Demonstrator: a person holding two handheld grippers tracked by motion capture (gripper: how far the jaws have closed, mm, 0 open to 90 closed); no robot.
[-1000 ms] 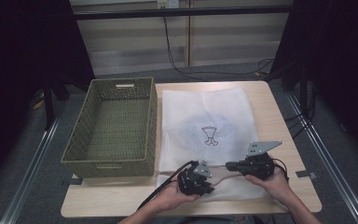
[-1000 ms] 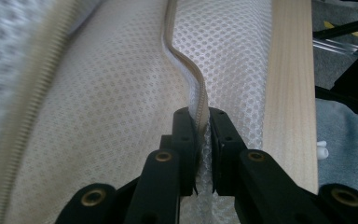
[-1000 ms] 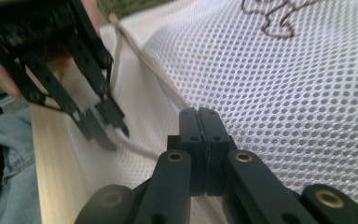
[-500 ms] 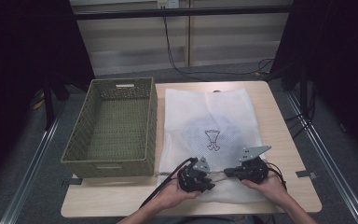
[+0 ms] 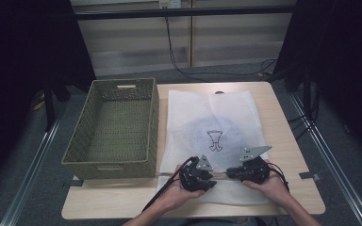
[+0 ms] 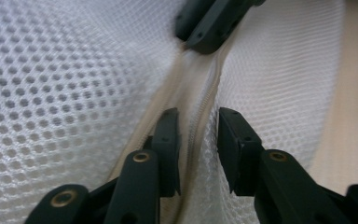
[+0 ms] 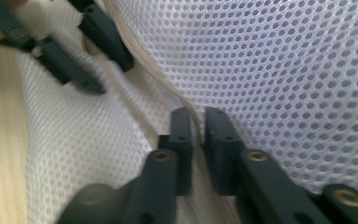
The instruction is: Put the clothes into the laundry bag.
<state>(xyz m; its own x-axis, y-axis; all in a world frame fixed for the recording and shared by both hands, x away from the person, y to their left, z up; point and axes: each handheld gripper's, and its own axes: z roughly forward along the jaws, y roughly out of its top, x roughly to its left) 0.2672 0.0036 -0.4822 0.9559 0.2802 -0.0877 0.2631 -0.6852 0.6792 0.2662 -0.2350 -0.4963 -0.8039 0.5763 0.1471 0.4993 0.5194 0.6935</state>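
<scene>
- While the white mesh laundry bag (image 5: 210,141) lies flat on the right half of the desk (image 5: 287,141), its near hem at the front edge, we have both tools down on its zipper seam (image 6: 200,116).
- Our left gripper (image 5: 199,175) has just been opening: in the left gripper view its jaws stand apart, the zipper line running up between them, and neither pad seems to press on it.
- Our right gripper (image 5: 245,170) has just been opening too; in the right gripper view (image 7: 197,122) its jaws are only a slit apart with the beige seam cord (image 7: 186,100) between them, loose as far as we can tell.
- We judge the bag very light and limp; it will bunch, sag and drag across the wood rather than lift as a sheet.
- The open netting looks snaggy, so jaw tips could catch in the holes.
- The best hold, we think, is the beige zipper tape, the one firm, thick strip; pinching bare mesh would likely slip or stretch.
- The green wicker basket (image 5: 115,127) sits just beside the bag on the desk's left half, untouched.
</scene>
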